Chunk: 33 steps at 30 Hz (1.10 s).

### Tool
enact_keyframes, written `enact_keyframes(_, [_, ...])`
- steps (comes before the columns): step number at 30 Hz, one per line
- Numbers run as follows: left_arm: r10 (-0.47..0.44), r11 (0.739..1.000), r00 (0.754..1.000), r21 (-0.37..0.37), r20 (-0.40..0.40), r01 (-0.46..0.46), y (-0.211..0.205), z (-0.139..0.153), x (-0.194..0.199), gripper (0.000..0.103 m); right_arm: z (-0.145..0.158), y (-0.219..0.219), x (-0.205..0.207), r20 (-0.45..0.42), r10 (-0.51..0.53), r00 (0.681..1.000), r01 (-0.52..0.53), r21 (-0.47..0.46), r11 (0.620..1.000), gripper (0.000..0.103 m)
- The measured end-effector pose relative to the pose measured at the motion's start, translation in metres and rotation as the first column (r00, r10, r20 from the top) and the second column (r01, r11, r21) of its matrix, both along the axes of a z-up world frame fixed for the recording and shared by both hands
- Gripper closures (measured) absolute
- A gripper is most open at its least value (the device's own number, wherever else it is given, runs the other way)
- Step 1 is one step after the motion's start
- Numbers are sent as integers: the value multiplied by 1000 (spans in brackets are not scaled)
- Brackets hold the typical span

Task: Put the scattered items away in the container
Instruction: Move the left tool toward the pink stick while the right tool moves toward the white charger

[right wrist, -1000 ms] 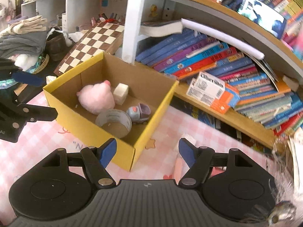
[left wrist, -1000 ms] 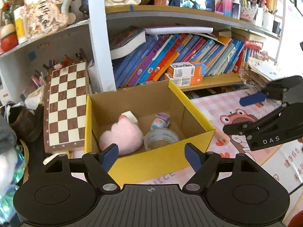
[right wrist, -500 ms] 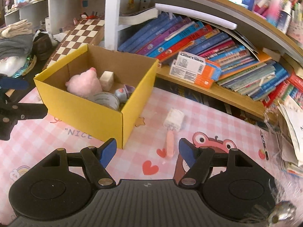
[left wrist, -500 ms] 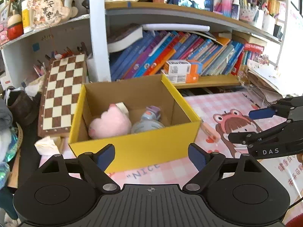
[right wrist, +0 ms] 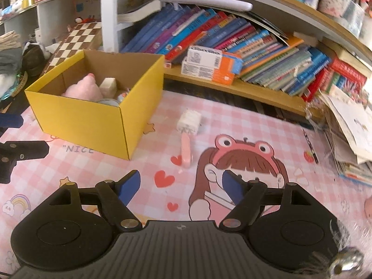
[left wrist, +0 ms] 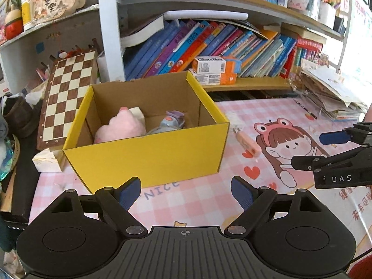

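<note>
Two grippers, left gripper and right gripper, hover with jaws released and empty. The yellow box holds a pink plush; a pink tool and white plug lie on the bench beside it.

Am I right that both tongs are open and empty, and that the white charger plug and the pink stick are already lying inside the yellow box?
Not quite. Both the left tongs and the right tongs are open and empty, but the white charger plug and the pink stick lie on the pink mat, outside the yellow box. The right wrist view shows this.
</note>
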<state>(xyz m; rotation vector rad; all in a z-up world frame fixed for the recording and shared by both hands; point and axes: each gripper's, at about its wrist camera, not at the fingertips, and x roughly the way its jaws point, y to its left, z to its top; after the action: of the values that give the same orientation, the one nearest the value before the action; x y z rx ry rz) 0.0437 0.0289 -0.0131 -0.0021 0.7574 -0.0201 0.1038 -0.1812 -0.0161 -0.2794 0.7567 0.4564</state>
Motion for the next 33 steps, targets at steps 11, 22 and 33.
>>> enact_keyframes(11, [-22,999,1000,27,-19,23,-22,-6,2,15,-7,-24,-7,-13,-62,998,62,29,998,17])
enact_keyframes(22, [-63,997,997,52,-45,65,-50,-15,4,14,-17,-51,-8,-35,-135,990,137,41,990,16])
enact_keyframes(33, [-70,995,996,67,-56,74,-67,-21,8,8,-24,-66,-5,-41,-167,985,169,41,985,16])
